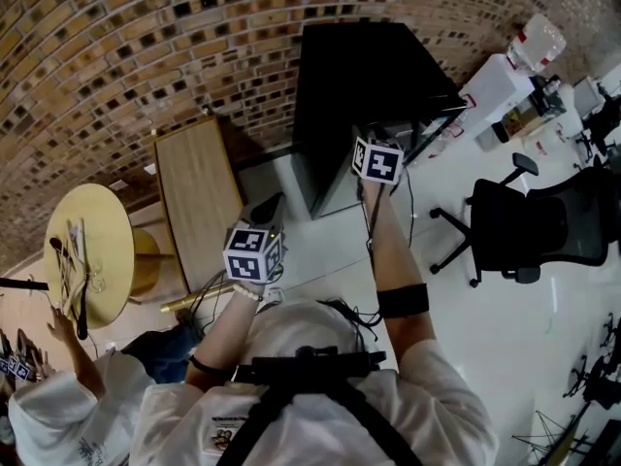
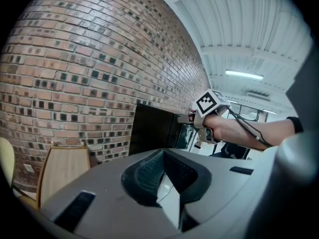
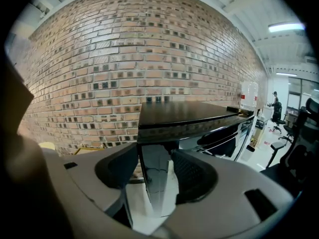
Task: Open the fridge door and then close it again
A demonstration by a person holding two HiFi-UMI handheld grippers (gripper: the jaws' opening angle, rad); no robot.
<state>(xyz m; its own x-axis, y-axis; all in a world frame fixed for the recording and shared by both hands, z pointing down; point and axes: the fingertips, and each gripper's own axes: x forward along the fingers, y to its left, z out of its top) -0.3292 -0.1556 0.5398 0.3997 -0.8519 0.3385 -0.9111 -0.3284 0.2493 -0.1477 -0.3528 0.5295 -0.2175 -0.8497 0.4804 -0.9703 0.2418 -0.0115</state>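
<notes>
Office, brick wall [image 1: 146, 37], swivel chair [image 1: 529, 231]

Your fridge [image 1: 364, 85] is a low black box with a glossy front, standing upright on the floor against the brick wall.

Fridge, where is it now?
Head view, top centre: the black fridge stands against the brick wall, right of the wooden cabinet, just beyond the right gripper.

the pale floor [image 1: 505, 348] carries a black fridge [image 1: 364, 95] at its edge along the brick wall [image 1: 146, 47], a wooden cabinet [image 1: 199, 192] beside it, a round yellow table [image 1: 92, 250], and a black office chair [image 1: 534, 226] well apart
</notes>
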